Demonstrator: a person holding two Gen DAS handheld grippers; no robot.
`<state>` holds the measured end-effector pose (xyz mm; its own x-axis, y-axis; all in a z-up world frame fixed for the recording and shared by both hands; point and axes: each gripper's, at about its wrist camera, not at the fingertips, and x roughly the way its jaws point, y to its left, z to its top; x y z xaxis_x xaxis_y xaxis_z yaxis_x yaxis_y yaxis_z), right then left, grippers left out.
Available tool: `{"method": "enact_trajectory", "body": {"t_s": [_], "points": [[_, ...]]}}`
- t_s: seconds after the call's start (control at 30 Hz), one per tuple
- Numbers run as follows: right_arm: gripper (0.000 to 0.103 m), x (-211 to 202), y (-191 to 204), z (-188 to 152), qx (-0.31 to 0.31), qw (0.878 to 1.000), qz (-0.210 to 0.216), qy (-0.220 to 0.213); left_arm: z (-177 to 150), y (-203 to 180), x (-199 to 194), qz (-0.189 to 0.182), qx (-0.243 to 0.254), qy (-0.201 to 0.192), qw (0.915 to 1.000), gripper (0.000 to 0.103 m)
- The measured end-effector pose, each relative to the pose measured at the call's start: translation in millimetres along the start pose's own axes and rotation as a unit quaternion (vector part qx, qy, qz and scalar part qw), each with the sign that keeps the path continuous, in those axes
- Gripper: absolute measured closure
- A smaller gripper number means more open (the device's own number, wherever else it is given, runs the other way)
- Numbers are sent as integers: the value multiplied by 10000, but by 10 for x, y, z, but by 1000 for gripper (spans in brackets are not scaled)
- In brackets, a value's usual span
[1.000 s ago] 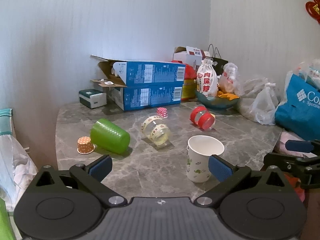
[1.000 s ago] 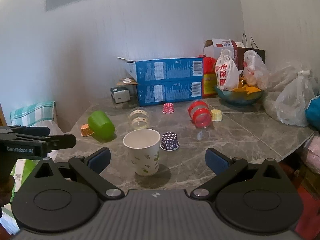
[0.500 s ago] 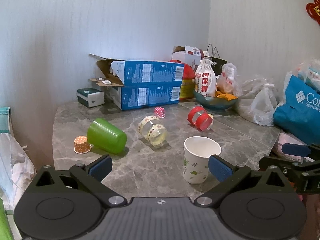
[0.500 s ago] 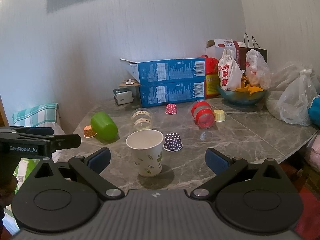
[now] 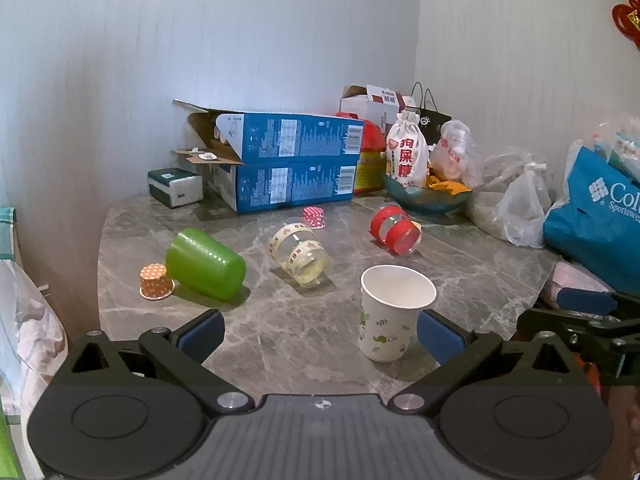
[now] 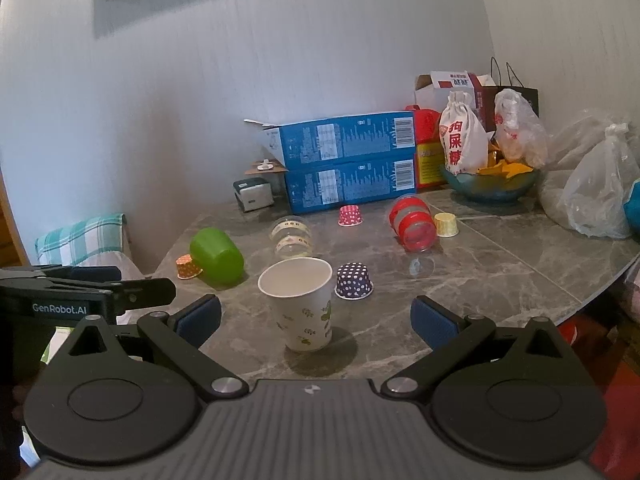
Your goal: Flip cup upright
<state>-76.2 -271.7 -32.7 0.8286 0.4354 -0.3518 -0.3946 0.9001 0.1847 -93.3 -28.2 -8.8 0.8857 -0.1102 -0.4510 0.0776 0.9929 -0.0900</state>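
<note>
Paper cup [image 6: 300, 304] upright on the marble surface [image 6: 500, 276] — jaws of left gripper [image 5: 320, 330] and right gripper [image 6: 316, 320] both wide apart, holding nothing.

Left wrist view: low, at near edge of surface [image 5: 280, 344], facing across it toward wall corner; own fingers [image 5: 200, 330] fill lower frame. Right wrist view: similar height, set further right, facing same way. Both share paper cup [image 5: 390, 312] [image 6: 302, 304], green cup [image 5: 204, 264] [image 6: 218, 255], blue boxes [image 5: 288, 160] [image 6: 348, 160]. Each view catches the other gripper at frame edge: right gripper [image 5: 588, 320], left gripper [image 6: 80, 292].
</note>
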Motion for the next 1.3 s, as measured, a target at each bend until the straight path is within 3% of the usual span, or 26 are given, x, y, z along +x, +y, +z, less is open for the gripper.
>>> {"method": "enact_trajectory", "body": {"t_s": [1.3], "points": [[1,54,6,-28,0,9999,76,88,-37,-4,66,-70,-55,144,9999,0]]}}
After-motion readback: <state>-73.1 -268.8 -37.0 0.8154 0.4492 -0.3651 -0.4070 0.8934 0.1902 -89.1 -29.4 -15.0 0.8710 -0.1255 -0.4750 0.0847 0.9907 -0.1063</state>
